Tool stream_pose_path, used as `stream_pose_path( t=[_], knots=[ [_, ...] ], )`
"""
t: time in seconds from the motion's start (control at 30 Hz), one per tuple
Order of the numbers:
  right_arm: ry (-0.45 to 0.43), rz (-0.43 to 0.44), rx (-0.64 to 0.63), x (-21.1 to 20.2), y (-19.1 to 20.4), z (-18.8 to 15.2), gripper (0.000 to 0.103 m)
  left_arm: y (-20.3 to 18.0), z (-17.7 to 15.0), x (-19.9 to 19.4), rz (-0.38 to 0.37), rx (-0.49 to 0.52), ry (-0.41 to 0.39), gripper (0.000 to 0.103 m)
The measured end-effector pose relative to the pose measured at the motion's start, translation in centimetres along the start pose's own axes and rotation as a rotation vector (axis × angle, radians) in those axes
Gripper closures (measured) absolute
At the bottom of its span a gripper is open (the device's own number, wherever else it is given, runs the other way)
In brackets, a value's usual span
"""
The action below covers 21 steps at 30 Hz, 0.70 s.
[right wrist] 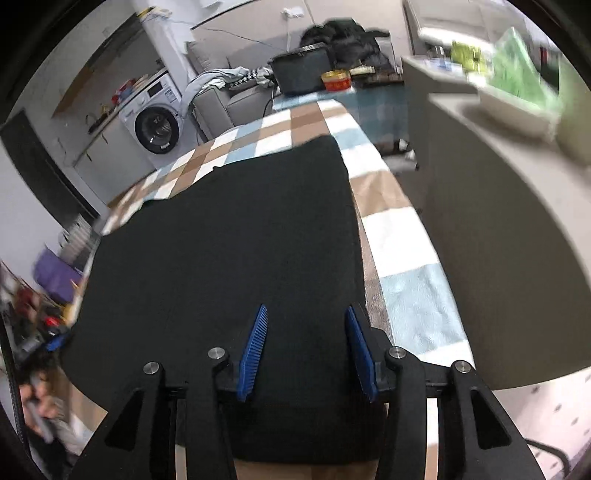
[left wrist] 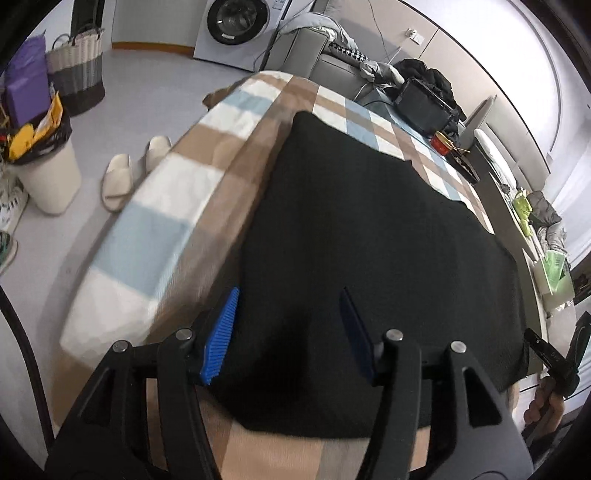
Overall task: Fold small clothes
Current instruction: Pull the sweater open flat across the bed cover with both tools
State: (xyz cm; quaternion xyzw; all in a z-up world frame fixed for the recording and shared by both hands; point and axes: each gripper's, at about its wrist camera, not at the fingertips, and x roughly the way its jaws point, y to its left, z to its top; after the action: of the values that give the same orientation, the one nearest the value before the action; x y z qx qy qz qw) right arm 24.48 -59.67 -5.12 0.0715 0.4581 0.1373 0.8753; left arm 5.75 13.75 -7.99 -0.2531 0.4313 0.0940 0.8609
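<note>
Two claws are hovering over a black garment (left wrist: 369,229) that is lying flat on a worktop covered by a checked cloth (left wrist: 177,192). The left claw (left wrist: 291,332) is standing open, nothing between its blue pads (left wrist: 221,336). The right claw (right wrist: 306,350) is likewise standing open and empty. A washing machine (left wrist: 232,26) is sitting at twelve o'clock beyond the worktop.

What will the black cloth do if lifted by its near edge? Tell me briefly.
The black cloth will probably droop: it lies flat, following the checked blanket. It looks fairly thick and knitted, so likely some weight. Its matte surface suggests the ribbed blue fingers should hold it without slipping.
</note>
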Motion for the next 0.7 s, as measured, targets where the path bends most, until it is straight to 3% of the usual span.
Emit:
stream_pose_path(
  t=[0.07, 0.23, 0.27, 0.33, 0.5, 0.57, 0.63, 0.7],
  knots=[
    [-0.038, -0.027, -0.049, -1.1, 1.2, -0.5, 0.058, 0.0, -1.0, -0.4, -0.005, 0.004, 0.001, 0.05],
    [-0.058, 0.04, -0.127, -2.8, 3.7, -2.1, 0.058, -0.9, -3.0, -0.9, -0.018, 0.07, 0.016, 0.051],
    [-0.043, 0.061, -0.149, -2.4, 4.7, -2.6, 0.058, -1.0, -3.4, -1.2, -0.022, 0.081, 0.004, 0.055],
    [-0.023, 0.088, -0.194, -1.6, 6.2, -3.4, 0.058, -1.3, -3.8, -1.5, -0.015, 0.105, 0.0, 0.073],
    [0.017, 0.115, -0.297, 0.7, 9.2, -5.1, 0.058, -1.0, -4.9, -2.2, 0.02, 0.109, -0.011, 0.073],
    [0.062, 0.128, -0.298, 1.7, 8.8, -5.8, 0.058, -0.6, -4.9, -2.5, 0.014, 0.1, -0.01, 0.073],
    [0.048, 0.132, -0.306, 1.2, 7.4, -6.7, 0.058, -0.4, -4.8, -2.6, 0.015, 0.098, -0.013, 0.073],
    [0.054, 0.092, -0.309, 0.5, 6.0, -7.6, 0.058, -0.3, -4.9, -2.8, 0.015, 0.094, -0.013, 0.073]
  ],
)
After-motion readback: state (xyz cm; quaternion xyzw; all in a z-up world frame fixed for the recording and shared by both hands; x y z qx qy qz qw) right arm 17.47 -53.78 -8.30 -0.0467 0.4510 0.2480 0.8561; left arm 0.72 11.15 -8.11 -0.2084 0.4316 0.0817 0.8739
